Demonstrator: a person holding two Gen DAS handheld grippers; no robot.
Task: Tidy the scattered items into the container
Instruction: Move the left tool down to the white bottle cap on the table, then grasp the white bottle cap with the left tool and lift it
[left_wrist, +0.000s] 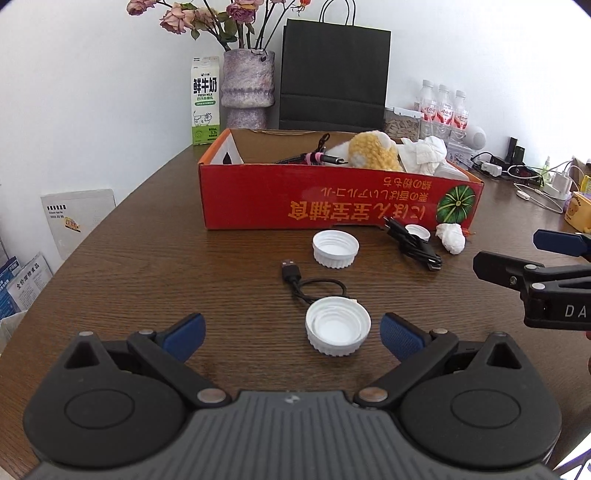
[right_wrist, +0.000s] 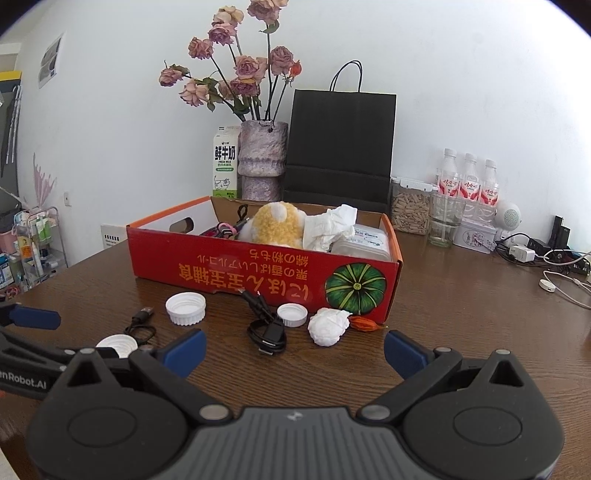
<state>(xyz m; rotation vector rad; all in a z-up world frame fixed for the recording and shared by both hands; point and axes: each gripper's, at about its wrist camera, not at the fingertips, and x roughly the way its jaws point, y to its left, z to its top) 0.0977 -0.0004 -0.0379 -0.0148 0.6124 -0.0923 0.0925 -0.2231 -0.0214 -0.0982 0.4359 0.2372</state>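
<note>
Left hand-held gripper (left_wrist: 292, 334) stood wide open, holding nothing, low over the bench (left_wrist: 147, 266); nearest white cap (left_wrist: 337, 325) lay open side up just ahead of it, between the pads but off toward the right one, not touched; light rigid plastic with a ribbed wall, so I'd judge a squeeze across the outer rim best, though smooth and liable to skate or pop out if pinched off-centre.

Right hand-held gripper (right_wrist: 294, 349) also wide and empty, hovering near the crumpled tissue ball (right_wrist: 328, 326); soft, near weightless, crushes rather than slips, any bite through the middle should do.

Short USB cable (left_wrist: 308, 282) touched the near cap's far edge; limp, loop will dangle, plug end the only stiff hold; bundled black cable (right_wrist: 267, 325) lay between the caps and tissue, floppy too, best taken across the bunch.

Second large cap (left_wrist: 335, 248) and a smaller cap (right_wrist: 291, 314) lay further on, just before the box wall; a small orange scrap (right_wrist: 364, 324) sat beside the tissue, too small to identify.

Red cardboard box (right_wrist: 229, 258) beyond all these, open-topped, already holding a yellow plush toy (right_wrist: 275, 225), crumpled paper (right_wrist: 330, 225) and a cord; walls low, room left at its left end.
</note>
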